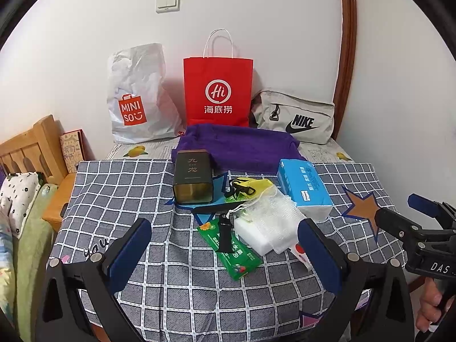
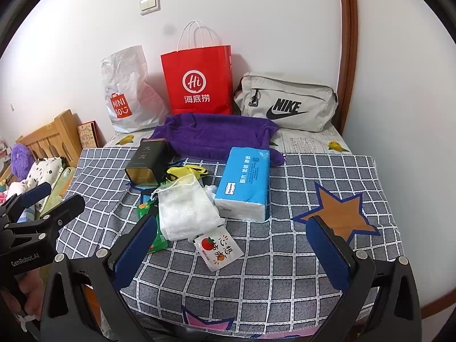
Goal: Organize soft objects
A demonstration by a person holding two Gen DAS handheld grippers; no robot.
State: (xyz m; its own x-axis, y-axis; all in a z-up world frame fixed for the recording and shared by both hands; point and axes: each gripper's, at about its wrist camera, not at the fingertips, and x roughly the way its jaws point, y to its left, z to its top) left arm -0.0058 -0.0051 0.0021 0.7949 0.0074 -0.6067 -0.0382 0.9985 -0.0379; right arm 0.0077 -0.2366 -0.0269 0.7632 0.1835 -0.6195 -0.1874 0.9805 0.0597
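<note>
**Mia:** Blue pads sit on both grippers. The left gripper (image 1: pixel 225 252) has its fingers wide apart and holds nothing. The right gripper (image 2: pixel 230 245) is wide apart too, and empty.

**Ben:** What lies closest, between the fingers?

**Mia:** Between the left fingers lies a flat, shiny green packet (image 1: pixel 232 252) with a black strap (image 1: pixel 223 235) across it. Between the right fingers is a small white sachet (image 2: pixel 218 248) with zigzag edges and a red fruit picture. All of it rests on a checked grey cloth (image 2: pixel 256 270) with orange stars.

**Ben:** And a bit past the fingertips?

**Mia:** A see-through mesh pouch (image 2: pixel 185 208), soft and lumpy, with white stuff inside. A white foam block (image 1: pixel 253 235) touches it. Just right of the pouch is a blue tissue pack (image 2: pixel 245 182), squashy and box-shaped. Left of it a dark tin box (image 1: pixel 193 178) lies on its side, hard and smooth. A yellow thing (image 1: pixel 255 185) with a black clip sits between the tin and the tissues.

**Ben:** Farther back?

**Mia:** A fuzzy purple towel (image 2: pixel 216 135), crumpled. Behind it, by the wall, stand a crinkly white plastic bag (image 1: pixel 136 97), a stiff red paper bag (image 1: pixel 218 91) with string handles, and a grey cloth pouch bag (image 2: pixel 287 102).
</note>
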